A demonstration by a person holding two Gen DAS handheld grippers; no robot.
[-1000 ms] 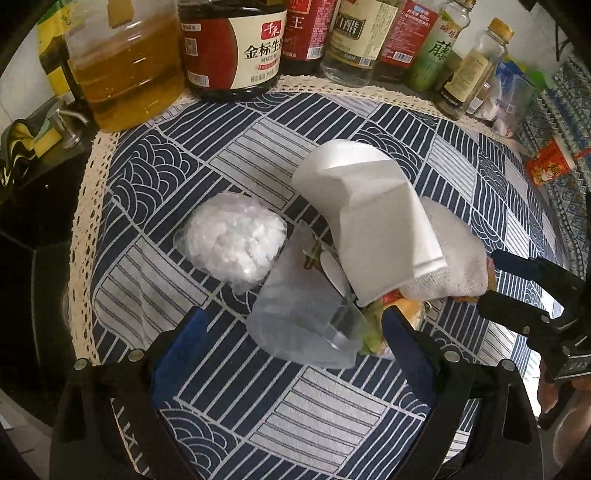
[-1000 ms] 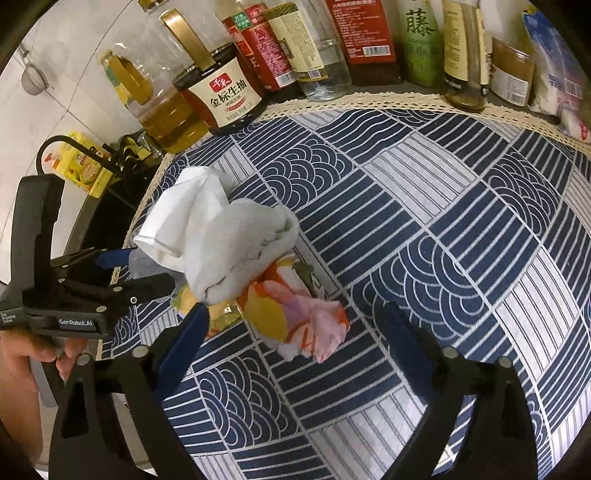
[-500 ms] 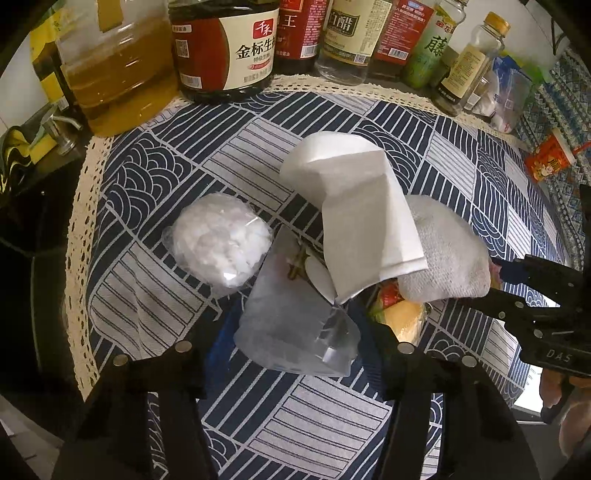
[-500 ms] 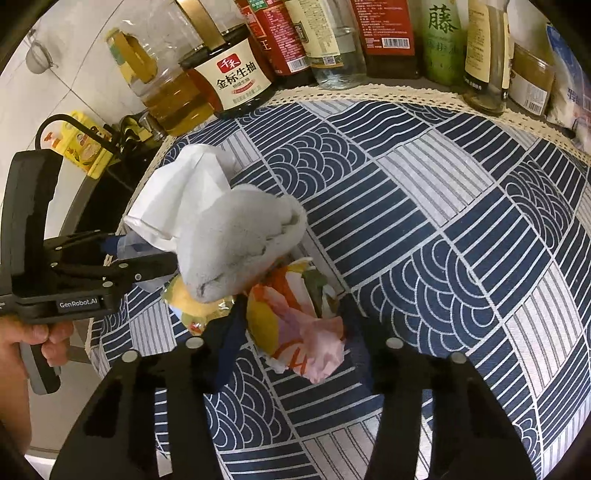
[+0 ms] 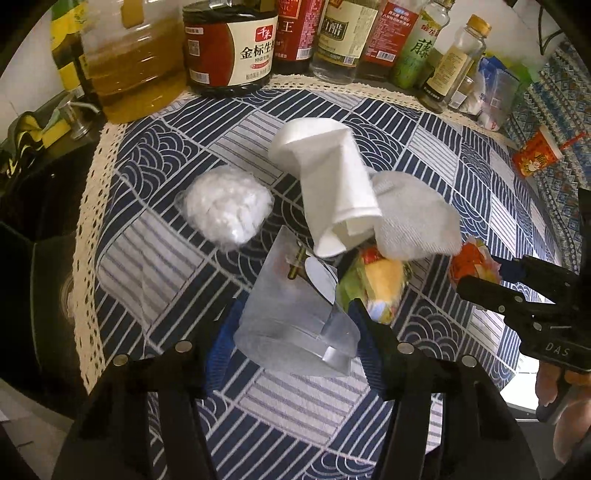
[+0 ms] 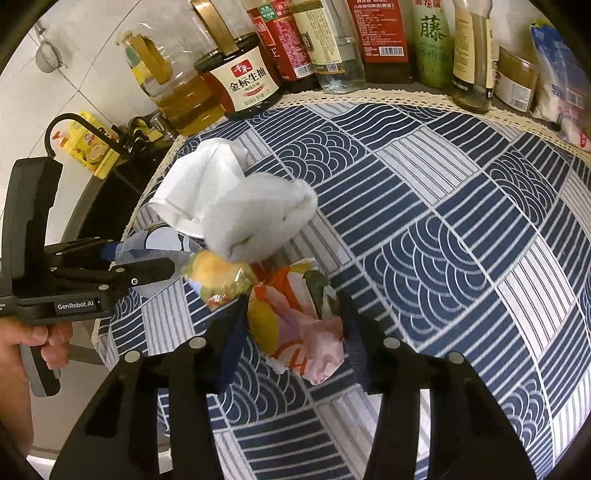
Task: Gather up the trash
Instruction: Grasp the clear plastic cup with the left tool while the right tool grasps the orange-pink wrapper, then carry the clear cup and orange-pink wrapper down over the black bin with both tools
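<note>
Both grippers have closed in since a second ago, when their fingers stood wide apart. Now the left gripper (image 5: 295,328) has its two fingers pressed on the sides of the clear plastic bag (image 5: 295,321), so it is clamped on it. The right gripper (image 6: 295,325) has its fingers tight against the crumpled pink and orange wrapper (image 6: 303,332) and is clamped on that.

All this trash sits in one small pile on the desk (image 6: 461,229), close to its left edge. Just beside the clear plastic bag lies a yellow snack packet (image 5: 380,284), touching it. A folded white paper towel (image 5: 332,184) leans on top of the pile. A grey-white cloth (image 5: 413,214) lies against the paper towel and hangs over the yellow snack packet. A little way off, nearer the left edge, sits a round white lump in clear wrap (image 5: 227,208), apart from the pile.

The desk has a blue and white cloth with wave shapes and a cream lace border. Along the back edge stands a row of bottles: a big jug of yellow oil (image 5: 136,70), a dark soy sauce jar (image 5: 229,51) with a white label, and more sauce bottles (image 6: 388,33) next to them. A small red and orange cup (image 5: 535,157) lies near the right edge.
</note>
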